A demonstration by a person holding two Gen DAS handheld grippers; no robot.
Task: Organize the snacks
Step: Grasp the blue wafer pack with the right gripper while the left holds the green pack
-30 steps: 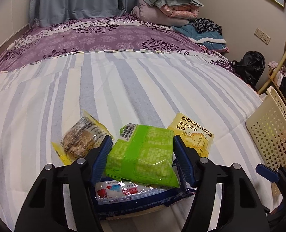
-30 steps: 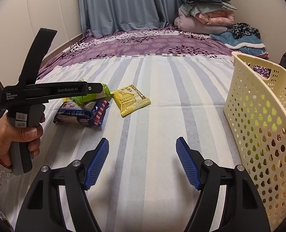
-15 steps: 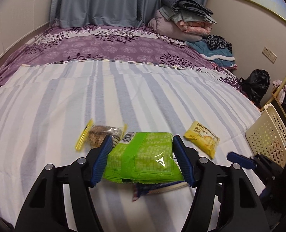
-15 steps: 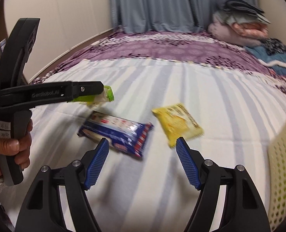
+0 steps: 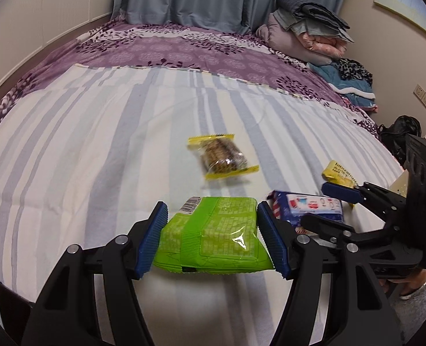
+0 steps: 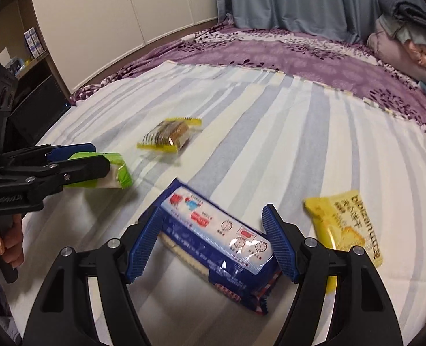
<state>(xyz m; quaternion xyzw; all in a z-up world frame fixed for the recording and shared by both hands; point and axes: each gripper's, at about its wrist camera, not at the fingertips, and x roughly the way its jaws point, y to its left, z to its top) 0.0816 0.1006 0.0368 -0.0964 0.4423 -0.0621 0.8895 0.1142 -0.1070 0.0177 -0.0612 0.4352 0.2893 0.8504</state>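
The blue packet (image 6: 215, 248) lies on the bed between the spread pads of the right tool (image 6: 210, 245), its long axis seemingly skewed across the gap, while the green packet (image 5: 213, 236) is held clamped by the left tool (image 5: 213, 239).

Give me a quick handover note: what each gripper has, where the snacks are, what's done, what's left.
Left gripper: shut on the green packet, lifted off the bed.
Right gripper: open, fingers either side of the blue packet, not closed on it yet.
Clear-wrapped cookie packet and yellow cracker packet: lying loose on the bed.
Done: one snack picked up; none seen put away.
Left: grip the blue packet, stow both, then collect the other two. No basket is clearly in view now.
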